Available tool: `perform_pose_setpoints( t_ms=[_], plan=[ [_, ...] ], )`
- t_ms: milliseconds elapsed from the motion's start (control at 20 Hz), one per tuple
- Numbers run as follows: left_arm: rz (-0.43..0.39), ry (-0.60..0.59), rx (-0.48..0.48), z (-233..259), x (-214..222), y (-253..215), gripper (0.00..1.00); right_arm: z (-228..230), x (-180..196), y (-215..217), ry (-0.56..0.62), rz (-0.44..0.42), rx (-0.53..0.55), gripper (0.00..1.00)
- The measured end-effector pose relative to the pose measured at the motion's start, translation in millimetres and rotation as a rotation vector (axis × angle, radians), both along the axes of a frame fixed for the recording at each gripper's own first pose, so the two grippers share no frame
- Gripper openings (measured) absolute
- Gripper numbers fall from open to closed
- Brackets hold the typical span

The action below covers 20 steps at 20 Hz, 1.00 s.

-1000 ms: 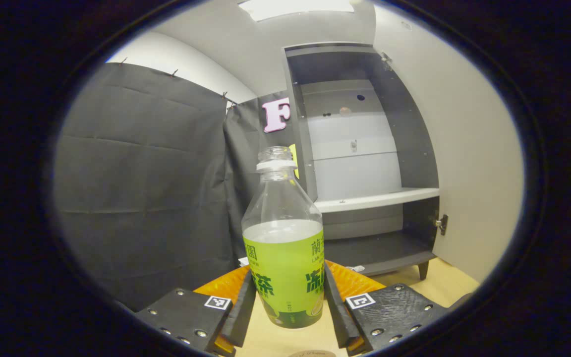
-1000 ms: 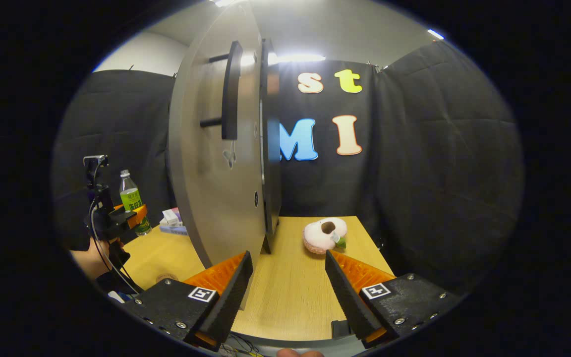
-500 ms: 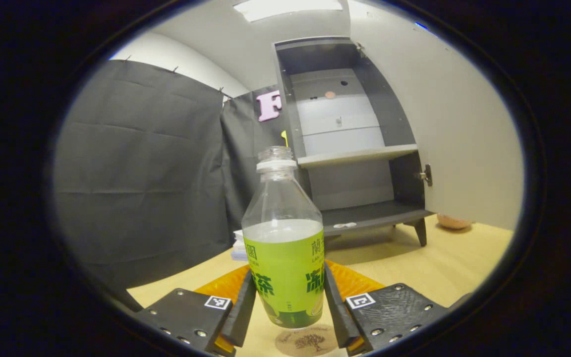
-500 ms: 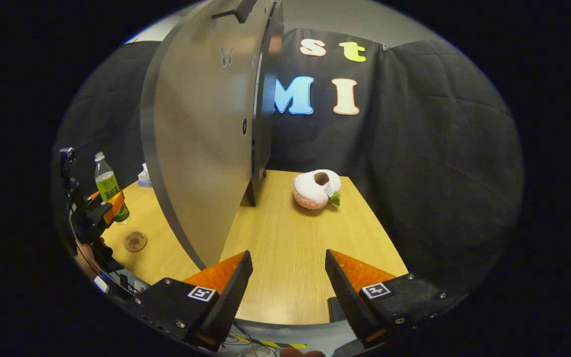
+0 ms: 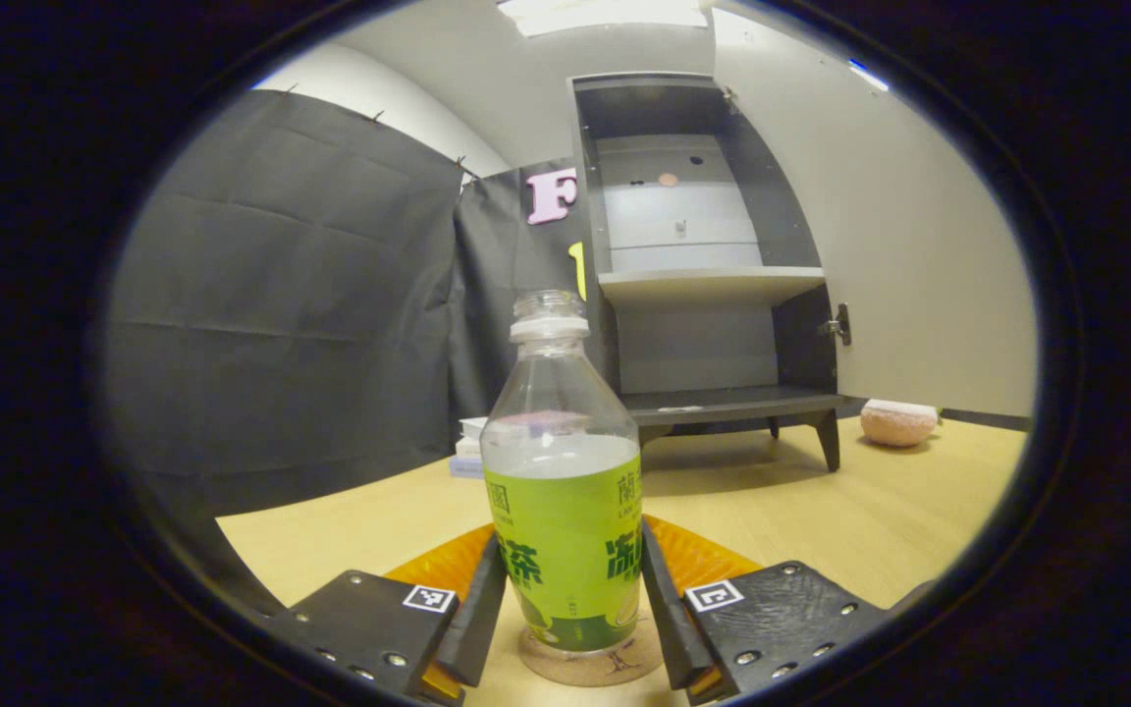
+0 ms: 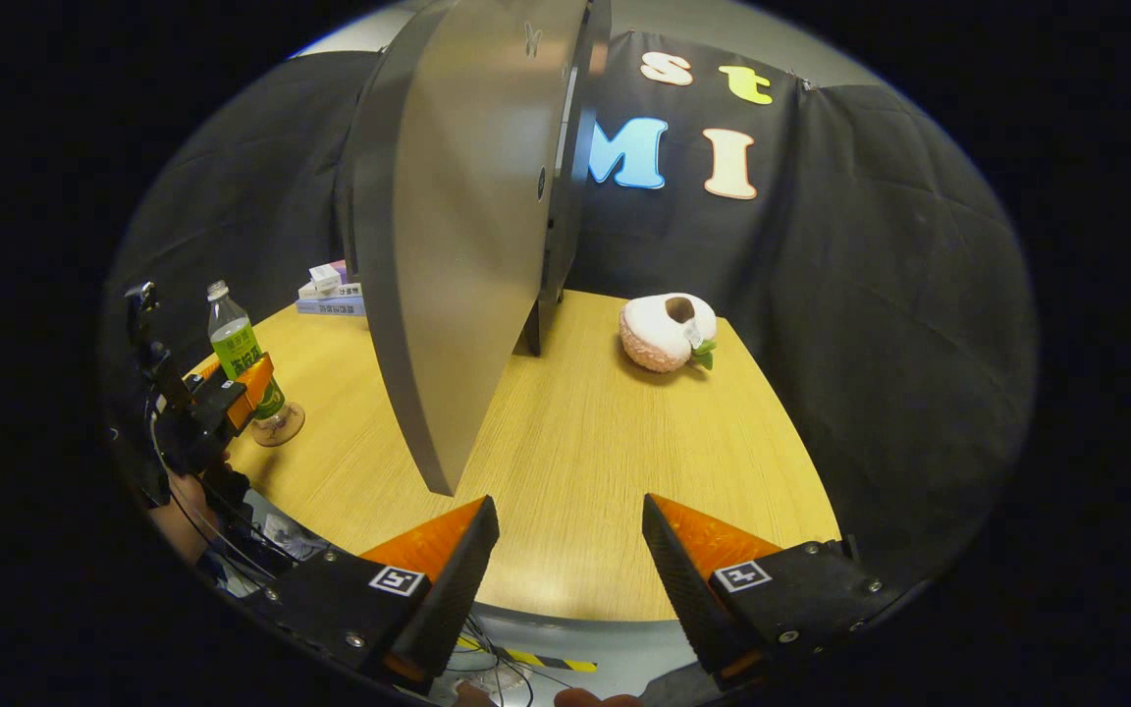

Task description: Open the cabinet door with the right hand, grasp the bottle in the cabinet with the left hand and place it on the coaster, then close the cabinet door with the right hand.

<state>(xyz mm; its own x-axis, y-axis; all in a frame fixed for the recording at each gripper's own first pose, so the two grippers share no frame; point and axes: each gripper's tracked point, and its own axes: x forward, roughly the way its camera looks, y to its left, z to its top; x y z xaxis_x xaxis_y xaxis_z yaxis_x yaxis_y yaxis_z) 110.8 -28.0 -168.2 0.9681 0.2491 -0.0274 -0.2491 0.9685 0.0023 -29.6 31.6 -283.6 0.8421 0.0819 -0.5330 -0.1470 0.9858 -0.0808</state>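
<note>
A clear bottle [image 5: 563,462] with a green label and pale drink stands upright between the fingers of my left gripper [image 5: 572,574], which is shut on its lower half. Its base meets the round cork coaster [image 5: 590,664] on the wooden table. In the right gripper view the same bottle [image 6: 235,340] and coaster [image 6: 283,428] sit at the far left, with the left gripper [image 6: 232,391] around the bottle. The grey cabinet [image 5: 713,285] stands open, its shelves bare. My right gripper [image 6: 570,550] is open and holds nothing, near the table's front edge, apart from the swung-out door [image 6: 457,245].
A pink plush toy [image 6: 666,330] lies on the table right of the cabinet, also seen as the plush toy [image 5: 897,422]. A small stack of books [image 6: 330,293] sits at the back left by the cabinet. The open door [image 5: 880,245] juts out over the table's middle.
The left gripper brought the bottle down from the air onto the coaster. The right gripper drew back and away from the door, staying open; the door handle has left its view.
</note>
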Motion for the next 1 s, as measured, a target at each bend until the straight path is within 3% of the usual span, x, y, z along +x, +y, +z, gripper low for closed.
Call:
perform_pose_setpoints(
  t_ms=[50, 150, 350, 400, 450, 500, 550, 600, 700, 1000],
  plan=[
    [0.001, 0.016, -0.005, -3.4, 0.0, 0.1, 0.67, 1.6, 1.0, 2.0, -0.003, 0.002, 0.004, 0.91],
    [0.007, 0.037, -0.017, -4.7, -2.2, 0.5, 0.73, 6.1, 3.1, 4.1, -0.009, 0.002, 0.009, 0.92],
    [0.018, 0.041, -0.021, -4.6, -3.7, 0.7, 0.7, 3.8, -0.1, 9.9, 0.001, 0.011, 0.023, 0.92],
    [0.015, 0.024, -0.02, -2.8, -2.1, 0.1, 0.73, 1.9, -2.5, 10.6, 0.008, 0.015, 0.024, 0.93],
    [0.012, 0.008, -0.021, 1.1, -5.0, -1.2, 0.83, -1.5, -4.9, 12.6, 0.018, 0.021, 0.029, 0.92],
    [0.01, 0.002, -0.026, 2.7, -6.7, -3.0, 0.84, -4.3, -6.1, 14.2, 0.028, 0.026, 0.034, 0.93],
    [0.009, 0.01, -0.029, 0.2, -9.1, -4.8, 0.84, -5.6, -8.0, 15.8, 0.035, 0.029, 0.038, 0.93],
    [0.016, 0.024, -0.029, -1.3, -11.2, -2.9, 0.78, -5.6, -10.0, 17.2, 0.038, 0.032, 0.037, 0.92],
    [0.036, 0.027, -0.032, 2.0, -12.6, 0.3, 0.84, -2.8, -13.5, 19.2, 0.036, 0.042, 0.034, 0.92],
    [0.053, 0.081, -0.064, -1.9, -26.4, 3.7, 0.79, -2.6, -17.5, 15.3, 0.04, 0.037, 0.053, 0.92]
  ],
)
